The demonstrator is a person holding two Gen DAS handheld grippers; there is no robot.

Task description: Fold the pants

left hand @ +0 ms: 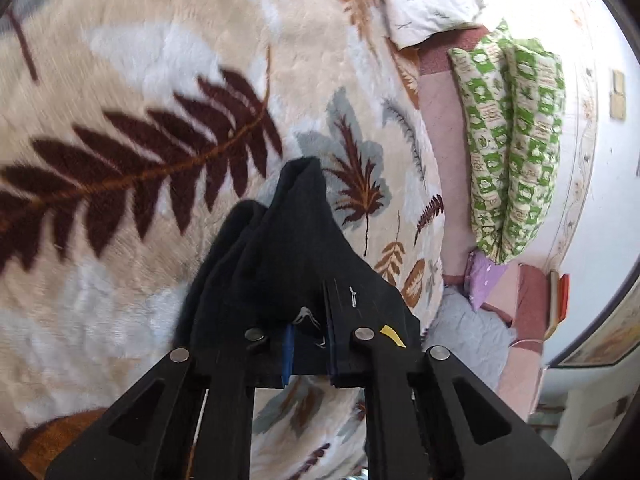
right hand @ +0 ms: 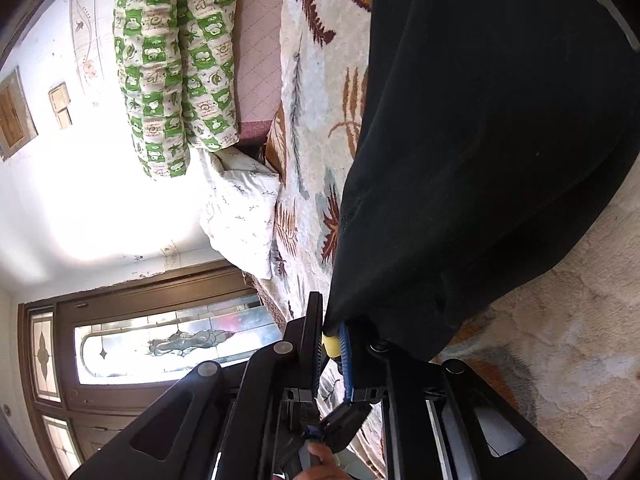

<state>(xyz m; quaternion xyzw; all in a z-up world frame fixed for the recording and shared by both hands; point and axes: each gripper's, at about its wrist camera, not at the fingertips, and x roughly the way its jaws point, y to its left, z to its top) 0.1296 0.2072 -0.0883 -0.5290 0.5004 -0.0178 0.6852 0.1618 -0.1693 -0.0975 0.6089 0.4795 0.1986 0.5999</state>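
Gripping black pants (left hand: 288, 248) | left tool (left hand: 310, 332) clamped on cloth | right tool (right hand: 334, 344) clamped on cloth

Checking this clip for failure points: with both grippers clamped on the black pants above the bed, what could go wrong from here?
1. The right gripper pinches only a small bunched edge of the pants; the heavy hanging cloth could slip out.
2. In the left gripper the pants are gathered in thick folds, so they may land creased rather than flat.
3. The fleece blanket looks plush; dragging cloth across it could bunch it.
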